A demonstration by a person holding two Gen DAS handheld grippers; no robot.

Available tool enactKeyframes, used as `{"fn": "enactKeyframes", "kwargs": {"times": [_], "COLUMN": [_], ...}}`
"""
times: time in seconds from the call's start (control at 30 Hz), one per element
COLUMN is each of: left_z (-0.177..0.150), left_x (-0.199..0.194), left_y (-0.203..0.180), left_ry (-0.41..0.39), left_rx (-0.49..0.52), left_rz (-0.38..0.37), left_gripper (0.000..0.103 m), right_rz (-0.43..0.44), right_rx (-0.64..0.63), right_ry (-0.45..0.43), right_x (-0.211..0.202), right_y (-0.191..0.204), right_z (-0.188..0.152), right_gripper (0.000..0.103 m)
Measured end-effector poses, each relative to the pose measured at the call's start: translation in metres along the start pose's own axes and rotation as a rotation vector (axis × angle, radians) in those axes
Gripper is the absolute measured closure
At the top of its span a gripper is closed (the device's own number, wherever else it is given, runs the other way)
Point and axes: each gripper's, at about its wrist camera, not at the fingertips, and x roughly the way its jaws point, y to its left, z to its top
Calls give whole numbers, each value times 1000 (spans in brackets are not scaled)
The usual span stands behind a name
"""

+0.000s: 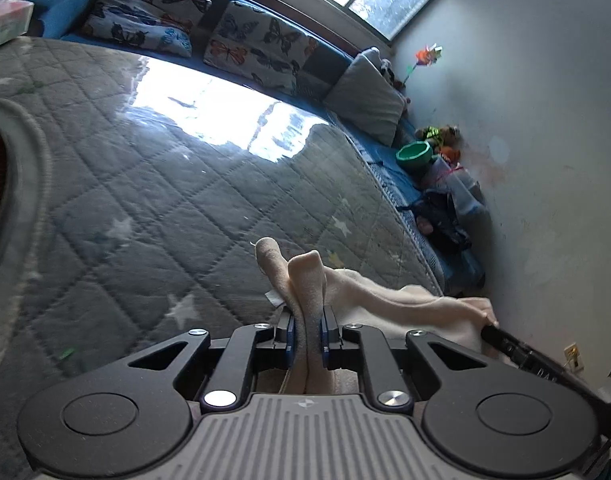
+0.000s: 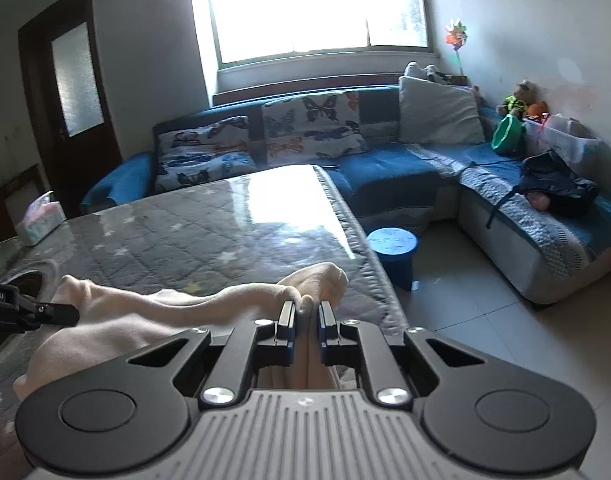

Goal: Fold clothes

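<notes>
While both grippers pinch the same cream garment, the scene reads outward like this:

Left gripper [image 1: 307,330]: jaws pressed together on a bunched fold of the cream garment [image 1: 305,280], which sticks up past the fingertips in two rounded humps.

Right gripper [image 2: 305,326]: jaws nearly together, pinching another bunched edge of the cream garment [image 2: 209,304]; its black tip also shows at the far right of the left wrist view, with the cloth in it.

Garment: stretched between the two grippers in a sagging band over the near part of the table; the rest hangs below, out of sight.

Table [image 2: 177,224]: covered by a grey quilted cloth with pale stars under a glossy sheet that throws back the window light; most of its top lies bare beyond the garment.

Table edges: the right edge runs just beside the right gripper, and open tiled floor [image 2: 485,320] lies past it.

Blue stool [image 2: 393,252]: on the floor, near the table's right edge.

Tissue box [image 2: 41,220]: at the table's far left corner, tissue poking from the top.

Green bowl [image 2: 507,134]: tilted on the blue sofa [image 2: 385,168]; contents cannot be told.

Clear bin [image 2: 561,140]: beside the bowl against the wall; contents unclear.

Dark bag [image 2: 557,182]: lying on the sofa's right arm.
</notes>
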Motion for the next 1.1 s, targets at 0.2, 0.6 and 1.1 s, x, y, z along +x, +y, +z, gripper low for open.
{"fn": "enactKeyframes", "kwargs": {"times": [0.2, 0.6, 1.1], "left_z": [-3, -7, -1], "left_x": [11, 14, -9], "left_y": [0, -2, -4], "left_ry": [24, 47, 20], "left_rx": [20, 76, 102], "left_rz": [21, 26, 20], "left_gripper": [89, 89, 67], "right_rz": [-34, -66, -74], "right_rx": [25, 27, -18], "right_ry": [41, 96, 60], "right_x": [16, 35, 10], "right_y": [-9, -14, -8], "right_z": [-9, -23, -12], "right_gripper": [93, 93, 85]}}
